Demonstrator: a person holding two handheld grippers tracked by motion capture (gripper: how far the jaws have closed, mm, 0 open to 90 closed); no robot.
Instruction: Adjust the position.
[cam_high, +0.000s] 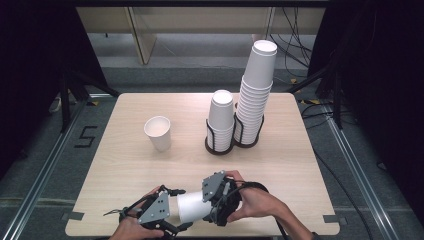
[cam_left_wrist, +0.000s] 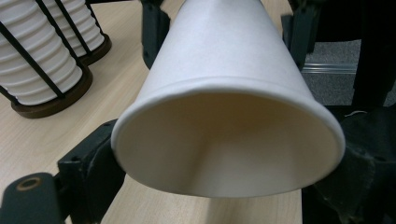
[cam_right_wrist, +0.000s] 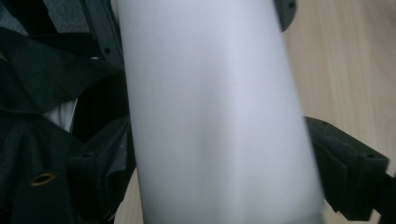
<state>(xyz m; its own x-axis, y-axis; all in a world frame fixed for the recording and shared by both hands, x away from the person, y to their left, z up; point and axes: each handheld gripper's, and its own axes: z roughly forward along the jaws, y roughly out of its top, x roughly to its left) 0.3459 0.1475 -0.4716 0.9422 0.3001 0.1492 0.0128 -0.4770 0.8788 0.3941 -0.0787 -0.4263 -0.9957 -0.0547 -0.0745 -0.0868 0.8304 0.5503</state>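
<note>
The pale wooden table (cam_high: 125, 165) is evenly lit from above, ringed by near-black surroundings; only soft shadows are cast. The white paper cup (cam_right_wrist: 215, 116) is rendered blurred and greyish in the right gripper view, sharper in the left gripper view.

Both hands low centre of high view; left gripper (cam_high: 172, 207) and right gripper (cam_high: 212, 202) face each other, jaws clamped, forearms entering from bottom.

loose cups (cam_high: 193, 206): 2 | cup stacks (cam_high: 221, 121): 2 | grippers (cam_high: 170, 210): 2
</note>
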